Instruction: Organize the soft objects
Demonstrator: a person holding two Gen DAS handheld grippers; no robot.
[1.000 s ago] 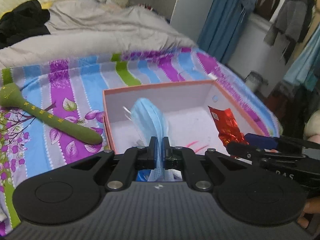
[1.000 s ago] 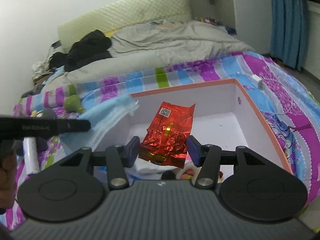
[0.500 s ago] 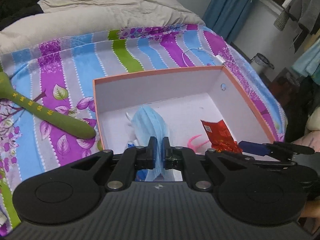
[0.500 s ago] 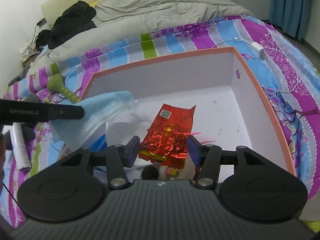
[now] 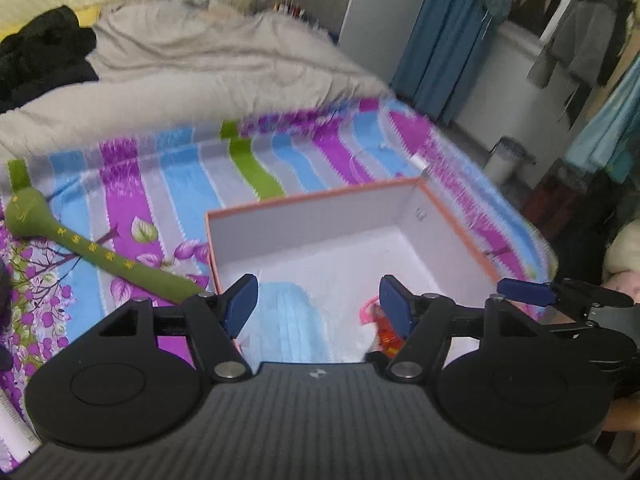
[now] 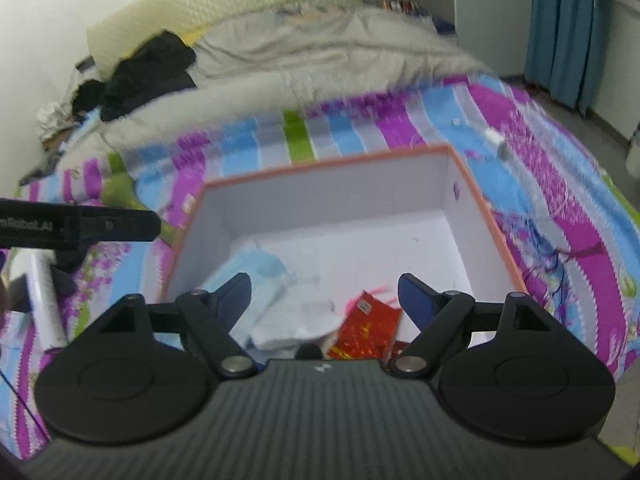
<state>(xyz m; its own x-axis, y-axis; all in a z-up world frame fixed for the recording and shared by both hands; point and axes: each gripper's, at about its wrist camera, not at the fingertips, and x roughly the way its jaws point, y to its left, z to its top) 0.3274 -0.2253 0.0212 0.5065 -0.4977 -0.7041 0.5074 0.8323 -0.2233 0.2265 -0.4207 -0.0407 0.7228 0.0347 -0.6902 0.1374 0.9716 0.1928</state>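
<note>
An orange-rimmed white box [image 5: 320, 196] [image 6: 332, 162] sits on the striped bedspread. A blue face mask [image 5: 294, 326] [image 6: 256, 276] lies on the box floor at its near left. A red foil packet [image 6: 366, 330] [image 5: 386, 330] lies at the near middle, beside a pink thing [image 5: 366, 310]. My left gripper [image 5: 318, 302] hangs above the mask, its jaws opening, with nothing pressed between them. My right gripper [image 6: 324, 294] hovers over the packet, its jaws opening too, with nothing gripped. The right gripper's finger [image 5: 524, 292] shows at the right of the left wrist view.
A green soft stick [image 5: 100, 258] lies on the bedspread left of the box. A white tube [image 6: 46, 304] lies further left. A grey duvet [image 5: 200, 76] and black clothes [image 6: 148, 72] cover the far bed. A white cable plug [image 6: 500, 146] rests beyond the box's right corner.
Both grippers let go and rose: the left opened off the blue mask, the right off the red packet. Both things now lie in the box.
</note>
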